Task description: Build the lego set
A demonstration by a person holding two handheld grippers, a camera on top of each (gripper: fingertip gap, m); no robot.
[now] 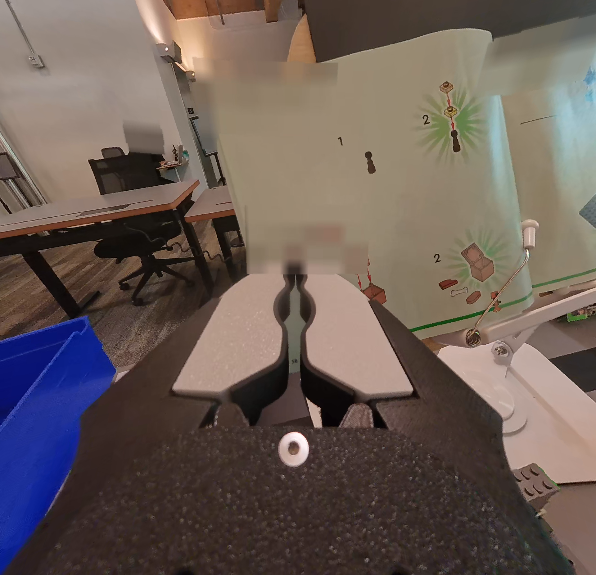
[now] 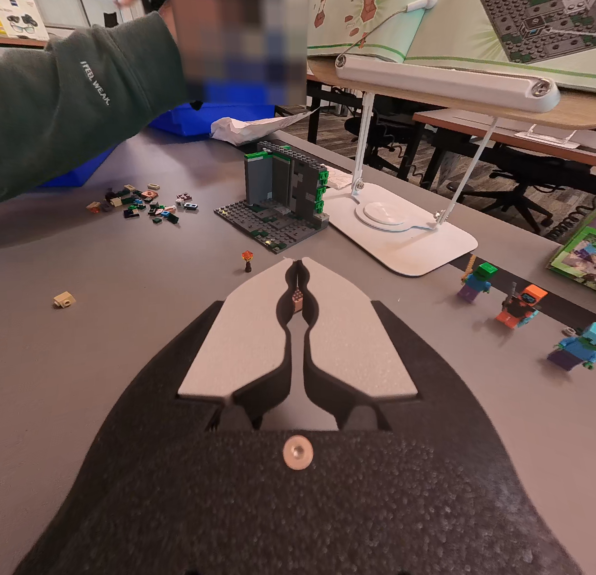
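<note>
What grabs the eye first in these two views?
In the right wrist view, the half-built grey-and-green lego wall on its studded baseplate stands mid-table, with a scatter of loose pieces to its left and three figures along the right edge. The left wrist view is filled by the open instruction booklet on a white stand.

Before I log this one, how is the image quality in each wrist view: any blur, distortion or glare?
Left wrist view: strong wide-angle bending curves the instruction booklet; mosaic patches cover part of it; the blue bin is soft at the edge. Right wrist view: the wall build and loose bricks are sharp, the sleeve and minifigures blurred; even light, soft shadows, no glare.
</note>
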